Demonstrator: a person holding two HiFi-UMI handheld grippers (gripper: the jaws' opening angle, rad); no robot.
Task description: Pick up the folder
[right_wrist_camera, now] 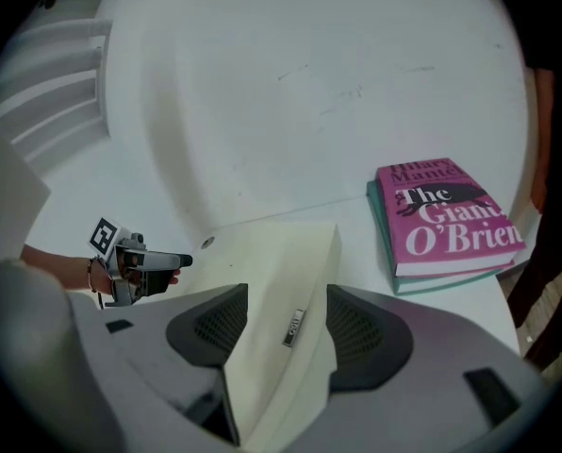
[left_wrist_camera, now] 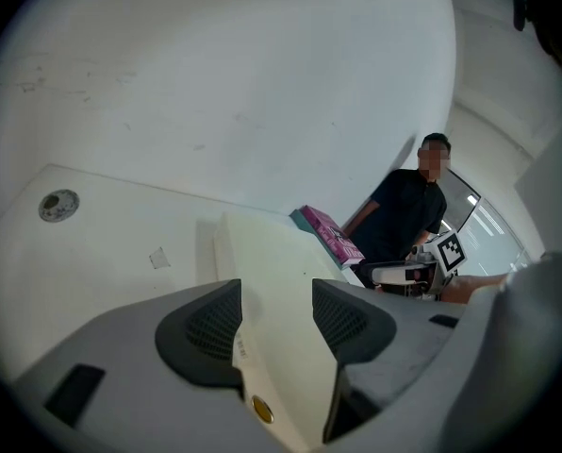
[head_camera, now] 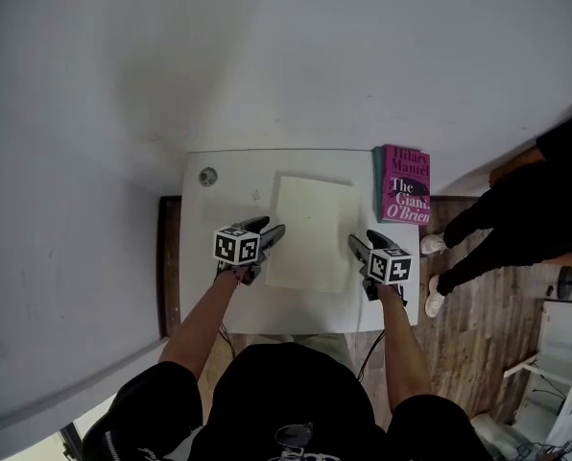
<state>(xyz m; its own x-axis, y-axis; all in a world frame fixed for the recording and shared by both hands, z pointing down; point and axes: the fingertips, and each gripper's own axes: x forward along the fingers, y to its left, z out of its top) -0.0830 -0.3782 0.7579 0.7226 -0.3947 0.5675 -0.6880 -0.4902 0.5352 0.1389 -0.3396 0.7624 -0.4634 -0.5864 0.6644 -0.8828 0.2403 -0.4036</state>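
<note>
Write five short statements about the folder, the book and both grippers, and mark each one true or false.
1. The folder lies on the white table, with the left gripper at one edge and the right gripper at the other. True.
2. The pink book lies at the table's far right corner. True.
3. The right gripper is shut on the pink book. False: its jaws stand apart with the folder's edge between them, and the book lies untouched.
4. The folder lies on top of the pink book. False: they lie side by side with bare table between them.
5. The left gripper's jaws stand apart around the folder's edge. True.
</note>
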